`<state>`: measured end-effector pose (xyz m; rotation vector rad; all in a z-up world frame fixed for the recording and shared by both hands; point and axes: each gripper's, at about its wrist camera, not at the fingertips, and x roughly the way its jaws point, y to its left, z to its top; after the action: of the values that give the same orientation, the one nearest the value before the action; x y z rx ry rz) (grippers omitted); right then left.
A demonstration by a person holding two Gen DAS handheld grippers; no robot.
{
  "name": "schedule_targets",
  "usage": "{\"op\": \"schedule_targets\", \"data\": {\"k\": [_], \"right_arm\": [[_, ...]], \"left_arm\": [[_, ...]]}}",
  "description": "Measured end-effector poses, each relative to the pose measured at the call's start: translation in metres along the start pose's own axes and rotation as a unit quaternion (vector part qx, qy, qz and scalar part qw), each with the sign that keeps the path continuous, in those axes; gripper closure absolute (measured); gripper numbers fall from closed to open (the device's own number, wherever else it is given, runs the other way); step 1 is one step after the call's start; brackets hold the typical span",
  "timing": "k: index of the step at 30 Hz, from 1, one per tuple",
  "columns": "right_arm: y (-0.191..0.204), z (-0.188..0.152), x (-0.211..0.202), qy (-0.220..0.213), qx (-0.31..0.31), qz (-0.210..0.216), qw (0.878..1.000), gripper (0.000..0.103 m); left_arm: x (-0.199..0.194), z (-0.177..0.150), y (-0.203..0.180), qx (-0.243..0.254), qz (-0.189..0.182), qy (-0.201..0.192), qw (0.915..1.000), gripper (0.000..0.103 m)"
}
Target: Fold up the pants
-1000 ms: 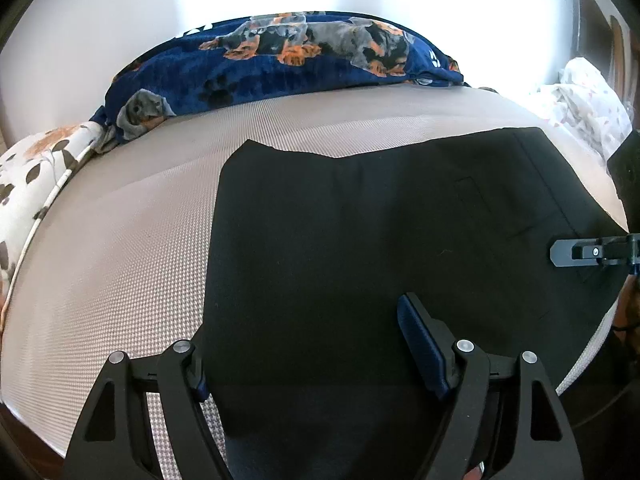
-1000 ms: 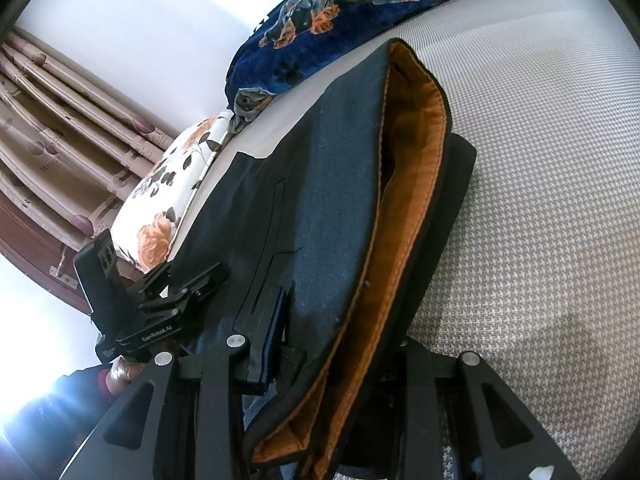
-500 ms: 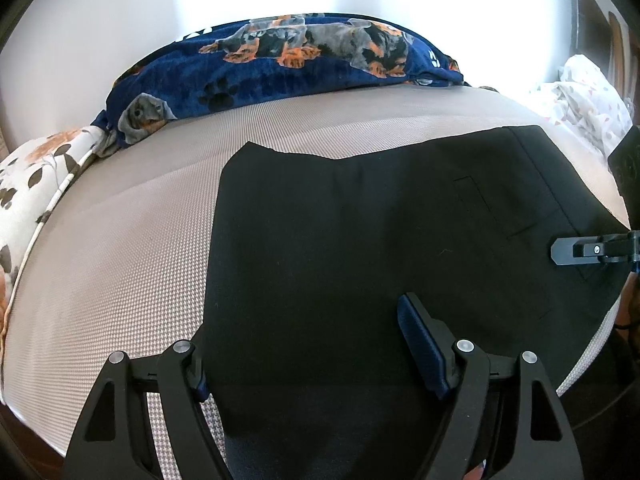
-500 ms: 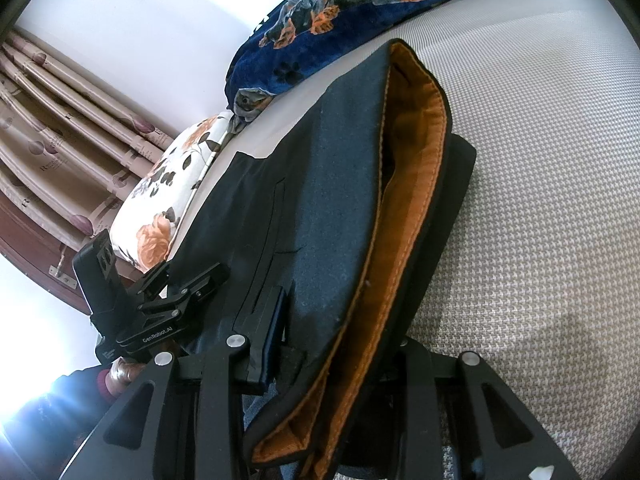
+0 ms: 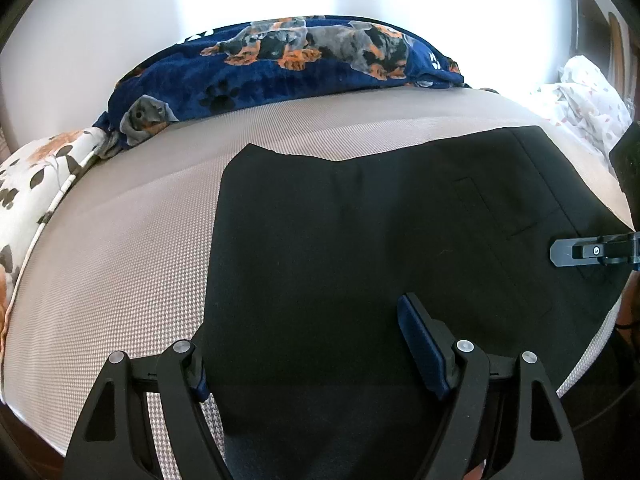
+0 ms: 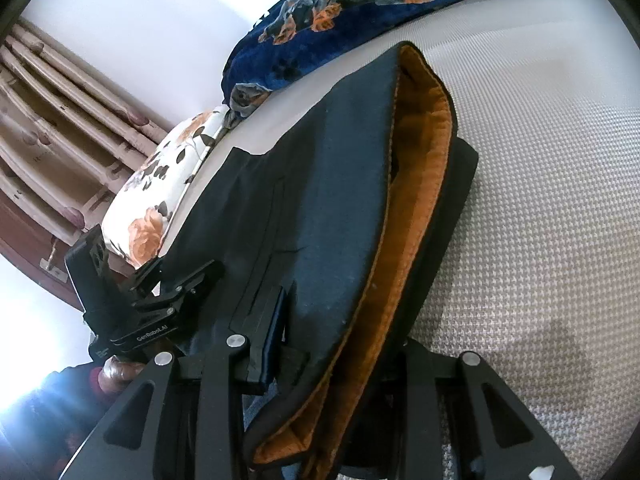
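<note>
Bed filling frame; pants lying folded centre-right. Right gripper fingers pinching waistband; left gripper fingers spread wide over cloth edge, gripping nothing. Next likely: left closing, both lifting fold across.

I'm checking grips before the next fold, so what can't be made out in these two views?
- Right wrist view: the right tongs' right finger is hidden behind the pants' orange-lined waistband, so its contact is unseen.
- Left wrist view: the left tongs' left finger tip is hidden under the pants' edge.
- Left wrist view: the pants' near end is cut off by the bottom edge.
</note>
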<state>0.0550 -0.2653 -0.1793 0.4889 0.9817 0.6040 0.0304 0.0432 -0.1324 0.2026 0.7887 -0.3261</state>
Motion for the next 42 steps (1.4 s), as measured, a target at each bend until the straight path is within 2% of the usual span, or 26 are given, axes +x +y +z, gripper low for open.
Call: {"op": "schedule_targets", "data": {"k": [5, 10, 16, 21, 27, 33, 42], "right_arm": [[0.006, -0.001, 0.0, 0.002, -0.014, -0.017, 1.0, 0.074], [0.008, 0.002, -0.001, 0.004, -0.011, -0.019, 1.0, 0.073], [0.008, -0.001, -0.003, 0.007, 0.007, -0.005, 1.0, 0.073], [0.006, -0.003, -0.005, 0.009, 0.018, 0.003, 1.0, 0.074], [0.006, -0.001, -0.008, 0.009, 0.03, 0.014, 0.999, 0.074], [0.006, 0.0, -0.007, 0.011, 0.04, 0.021, 0.999, 0.074], [0.014, 0.017, 0.004, 0.016, 0.027, 0.024, 0.999, 0.074]], "left_arm": [[-0.004, -0.001, -0.002, 0.008, 0.0, -0.005, 1.0, 0.032], [-0.005, 0.002, 0.001, -0.003, -0.025, 0.008, 0.9997, 0.056], [-0.003, 0.008, 0.022, -0.048, -0.068, 0.031, 0.996, 0.07], [-0.001, 0.01, 0.029, -0.063, -0.091, 0.045, 0.9929, 0.072], [-0.003, 0.015, 0.036, -0.064, -0.118, 0.054, 0.9895, 0.081], [-0.003, 0.019, 0.046, -0.082, -0.142, 0.063, 0.9844, 0.084], [-0.002, 0.04, 0.055, -0.085, -0.133, 0.044, 0.9865, 0.089]]}}
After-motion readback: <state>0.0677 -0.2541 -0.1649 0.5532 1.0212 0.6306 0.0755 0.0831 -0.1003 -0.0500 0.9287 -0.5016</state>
